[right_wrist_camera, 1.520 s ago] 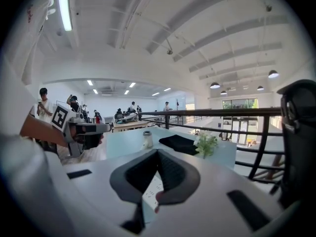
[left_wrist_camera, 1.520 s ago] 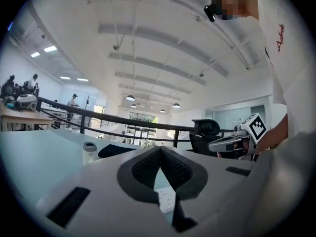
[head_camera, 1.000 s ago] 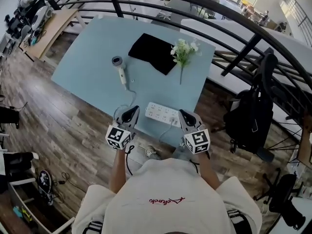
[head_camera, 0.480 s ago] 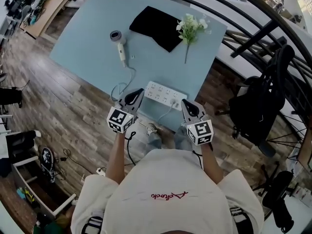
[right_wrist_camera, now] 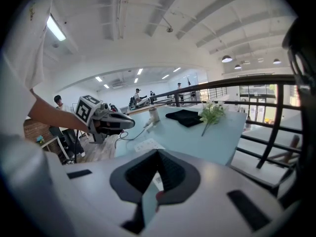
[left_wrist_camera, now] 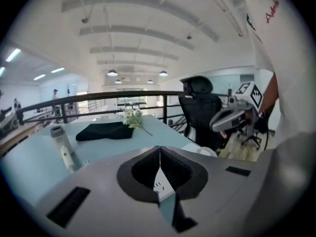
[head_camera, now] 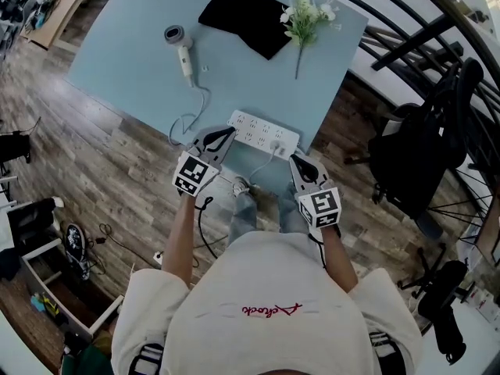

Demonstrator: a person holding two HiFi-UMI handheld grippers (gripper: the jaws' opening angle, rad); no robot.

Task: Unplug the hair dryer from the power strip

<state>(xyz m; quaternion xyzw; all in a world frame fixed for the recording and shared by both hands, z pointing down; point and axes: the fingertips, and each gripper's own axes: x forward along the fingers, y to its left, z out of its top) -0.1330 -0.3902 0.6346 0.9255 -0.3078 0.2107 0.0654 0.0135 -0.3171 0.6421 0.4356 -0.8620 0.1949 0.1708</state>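
Black cloth [head_camera: 241,16] beside white flowers [head_camera: 306,12]; perhaps backpack [head_camera: 418,158] at right.

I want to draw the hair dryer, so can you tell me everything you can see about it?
The hair dryer is white, seemingly plastic, with a round grey head and slim handle. It lies flat on the light blue table, left of the black cloth. Its white cord curls from the handle toward the power strip. Only the table touches it.

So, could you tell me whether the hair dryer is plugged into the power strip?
Plugged in, it seems: a plug sits in the power strip, and the hair dryer has its cord looping toward it.
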